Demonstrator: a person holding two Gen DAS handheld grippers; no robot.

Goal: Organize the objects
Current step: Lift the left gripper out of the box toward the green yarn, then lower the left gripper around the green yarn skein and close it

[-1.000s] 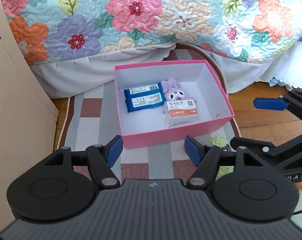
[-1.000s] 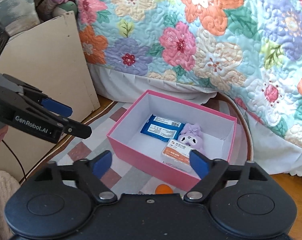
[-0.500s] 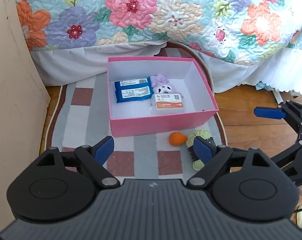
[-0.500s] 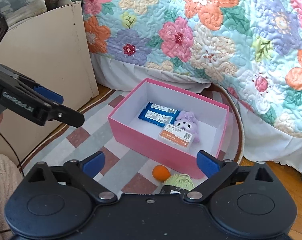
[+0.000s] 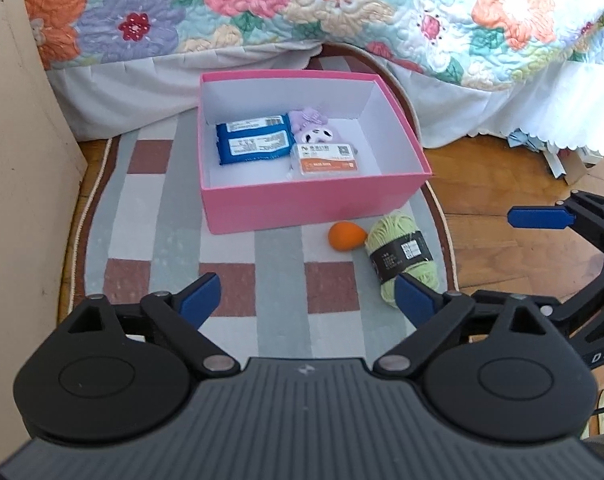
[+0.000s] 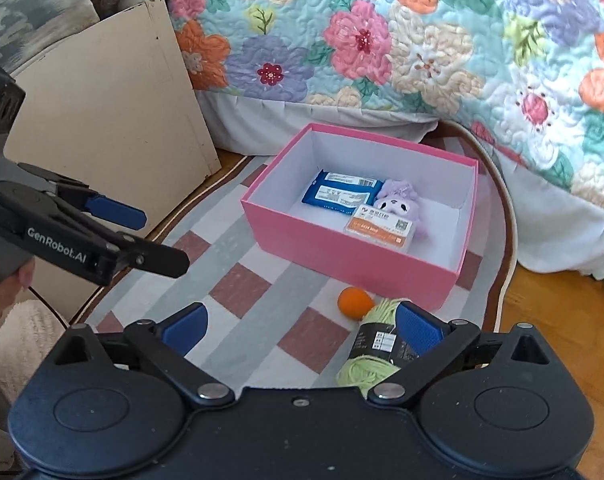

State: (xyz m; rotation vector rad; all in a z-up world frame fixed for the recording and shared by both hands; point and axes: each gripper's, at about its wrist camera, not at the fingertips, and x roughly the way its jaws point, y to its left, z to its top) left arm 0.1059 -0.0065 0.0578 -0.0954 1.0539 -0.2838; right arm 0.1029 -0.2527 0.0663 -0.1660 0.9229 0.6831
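Left gripper [image 5: 308, 298] and right gripper [image 6: 302, 326] both hover with fingers spread wide, empty. Pink box [image 5: 302, 200] on rug [image 5: 153, 224]; orange ball [image 5: 344, 235] touches green yarn [image 5: 402, 254] beside it.

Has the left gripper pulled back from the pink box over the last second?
Yes. The left gripper has backed away from the pink box; the orange ball and green yarn now show beyond its fingertips.

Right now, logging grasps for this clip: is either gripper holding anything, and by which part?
Nothing is held. The left gripper and right gripper are both open and empty.
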